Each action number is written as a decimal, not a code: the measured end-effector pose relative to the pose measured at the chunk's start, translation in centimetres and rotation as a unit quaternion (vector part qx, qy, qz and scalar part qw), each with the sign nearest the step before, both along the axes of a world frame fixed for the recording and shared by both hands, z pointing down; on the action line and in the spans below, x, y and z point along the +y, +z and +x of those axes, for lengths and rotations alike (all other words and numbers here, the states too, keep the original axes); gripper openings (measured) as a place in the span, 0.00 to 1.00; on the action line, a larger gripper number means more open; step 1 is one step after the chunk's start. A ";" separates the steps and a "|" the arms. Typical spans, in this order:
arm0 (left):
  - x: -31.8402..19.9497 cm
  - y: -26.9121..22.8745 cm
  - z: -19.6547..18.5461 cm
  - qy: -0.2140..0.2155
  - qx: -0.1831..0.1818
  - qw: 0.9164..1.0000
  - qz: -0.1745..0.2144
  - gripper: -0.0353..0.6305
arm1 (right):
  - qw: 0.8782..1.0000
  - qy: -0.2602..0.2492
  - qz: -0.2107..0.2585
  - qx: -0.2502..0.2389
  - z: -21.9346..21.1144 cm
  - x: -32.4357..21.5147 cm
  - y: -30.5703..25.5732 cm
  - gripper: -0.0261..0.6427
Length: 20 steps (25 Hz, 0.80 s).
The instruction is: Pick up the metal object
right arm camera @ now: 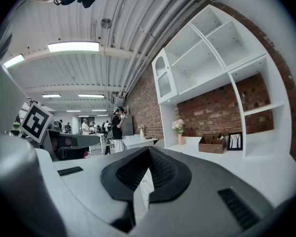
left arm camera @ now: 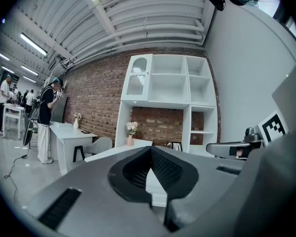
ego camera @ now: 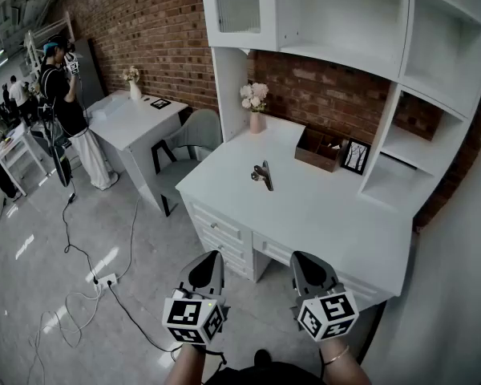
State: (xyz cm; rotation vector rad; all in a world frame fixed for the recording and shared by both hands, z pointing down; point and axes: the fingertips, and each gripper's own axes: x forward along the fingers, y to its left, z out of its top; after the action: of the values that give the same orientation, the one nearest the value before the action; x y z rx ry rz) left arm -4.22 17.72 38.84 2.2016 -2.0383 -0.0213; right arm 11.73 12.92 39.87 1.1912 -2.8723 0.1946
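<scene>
A small dark metal object [ego camera: 263, 175] lies on the white desk [ego camera: 321, 215], near its middle. Both grippers hang low in front of the desk's near edge, well short of the object. My left gripper [ego camera: 209, 257] is shut with nothing between its jaws, and the tips [left arm camera: 150, 149] meet in the left gripper view. My right gripper [ego camera: 301, 257] is shut too and empty, its tips [right arm camera: 148, 149] closed together in the right gripper view. The object is hidden behind the jaws in both gripper views.
On the desk stand a pink vase of flowers [ego camera: 256, 107], a wooden organiser box [ego camera: 321, 148] and a small framed picture [ego camera: 355, 157]. White shelves [ego camera: 369, 30] rise above. A grey chair [ego camera: 188, 147] and second desk [ego camera: 132, 119] stand left. Cables [ego camera: 96, 283] trail on the floor. A person [ego camera: 64, 95] stands far left.
</scene>
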 end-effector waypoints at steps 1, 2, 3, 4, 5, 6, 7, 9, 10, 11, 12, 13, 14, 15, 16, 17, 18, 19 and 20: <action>-0.1 0.0 0.1 -0.001 0.000 1.000 -0.001 0.07 | 1.000 0.000 -0.003 -0.002 0.1 -0.1 0.1 0.04; -0.2 0.1 0.2 -0.001 0.000 1.000 -0.002 0.07 | 1.000 0.001 -0.006 -0.004 0.3 -0.2 0.2 0.04; -0.3 0.1 0.3 -0.002 0.001 1.000 -0.002 0.07 | 1.000 0.001 -0.009 -0.006 0.5 -0.3 0.3 0.05; -0.5 0.1 0.3 -0.003 0.004 1.000 -0.001 0.07 | 1.000 0.001 -0.012 -0.008 0.7 -0.4 0.3 0.05; -0.8 0.0 0.3 -0.004 0.010 1.000 0.002 0.07 | 1.000 0.001 -0.014 -0.010 1.0 -0.6 0.4 0.04; -1.0 -0.2 0.2 -0.006 0.017 1.000 0.006 0.07 | 1.000 0.001 -0.017 -0.011 1.2 -0.9 0.4 0.05; -1.3 -0.5 0.0 -0.008 0.024 1.000 0.011 0.07 | 1.000 0.001 -0.019 -0.013 1.4 -1.1 0.4 0.05; -2.0 -0.8 -0.3 -0.010 0.034 0.999 0.016 0.07 | 1.000 0.002 -0.021 -0.016 1.8 -1.6 0.4 0.05; -2.4 -0.9 -0.3 -0.012 0.036 0.999 0.016 0.07 | 1.000 0.002 -0.021 -0.017 2.0 -1.9 0.4 0.05; -2.8 -0.8 -0.4 -0.014 0.036 0.999 0.014 0.07 | 1.000 0.003 -0.022 -0.017 2.1 -2.2 0.4 0.05; -3.1 -0.7 -0.6 -0.017 0.036 0.999 0.012 0.07 | 1.000 0.003 -0.023 -0.017 2.1 -2.6 0.4 0.05; -3.5 -0.6 -0.9 -0.020 0.038 0.999 0.008 0.07 | 1.000 0.003 -0.025 -0.018 2.0 -2.9 0.5 0.05; -3.8 -0.3 -1.2 -0.024 0.040 0.999 0.004 0.07 | 0.999 0.003 -0.027 -0.020 2.0 -3.2 0.6 0.05; -4.2 0.0 -1.4 -0.027 0.042 0.999 -0.002 0.07 | 0.999 0.003 -0.028 -0.022 1.9 -3.5 0.6 0.05; -4.6 0.4 -1.7 -0.029 0.042 0.999 -0.009 0.07 | 0.999 0.005 -0.028 -0.024 1.8 -3.9 0.6 0.05; -5.2 0.9 -1.9 -0.028 0.042 0.999 -0.016 0.07 | 0.999 0.006 -0.028 -0.026 1.8 -4.3 0.7 0.05; -5.8 1.3 -2.0 -0.025 0.042 0.999 -0.022 0.07 | 0.999 0.008 -0.028 -0.028 1.7 -4.8 0.7 0.05; -6.4 1.8 -2.1 -0.021 0.041 0.999 -0.027 0.07 | 0.999 0.010 -0.029 -0.029 1.5 -5.4 0.8 0.05; -7.1 2.2 -2.2 -0.017 0.040 0.999 -0.032 0.07 | 0.999 0.012 -0.030 -0.029 1.3 -6.0 0.9 0.05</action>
State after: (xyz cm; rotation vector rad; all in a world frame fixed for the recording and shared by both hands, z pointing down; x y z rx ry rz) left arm -6.47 10.61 41.09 2.0932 -2.0055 -0.0444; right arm 13.02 6.93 40.78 1.2290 -2.8811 0.3178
